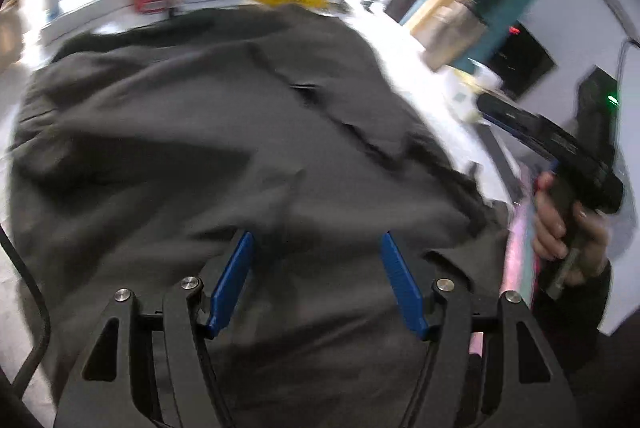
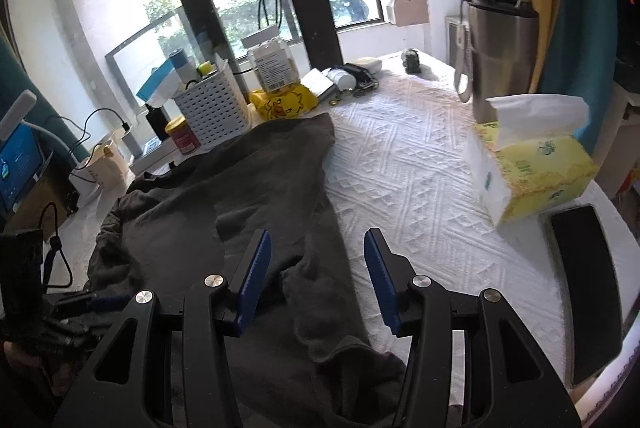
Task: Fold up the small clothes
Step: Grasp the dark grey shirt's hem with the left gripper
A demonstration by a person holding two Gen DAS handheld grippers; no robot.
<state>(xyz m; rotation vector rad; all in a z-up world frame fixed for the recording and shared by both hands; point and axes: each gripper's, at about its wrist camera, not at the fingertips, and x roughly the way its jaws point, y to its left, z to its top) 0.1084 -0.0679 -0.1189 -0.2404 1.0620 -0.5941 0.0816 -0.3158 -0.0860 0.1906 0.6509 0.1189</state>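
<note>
left wrist view: left gripper point(image 1: 316, 248) spread wide, nothing pinched between the blue pads, hovering directly over dark grey garment point(image 1: 224, 131). cloth fills the frame ahead and to both sides, long axis running away toward the far clutter. blurred. right hand point(image 1: 568, 228) off past the cloth's right edge.

right wrist view: right gripper point(image 2: 318, 248) released, empty, above the garment's point(image 2: 240, 187) near right hem; bulk lies ahead-left on white quilted cover point(image 2: 420, 167). right side likely nearer that hem.

Left gripper point(image 1: 316, 284) fingers spread; right gripper point(image 2: 316, 282) fingers spread.
</note>
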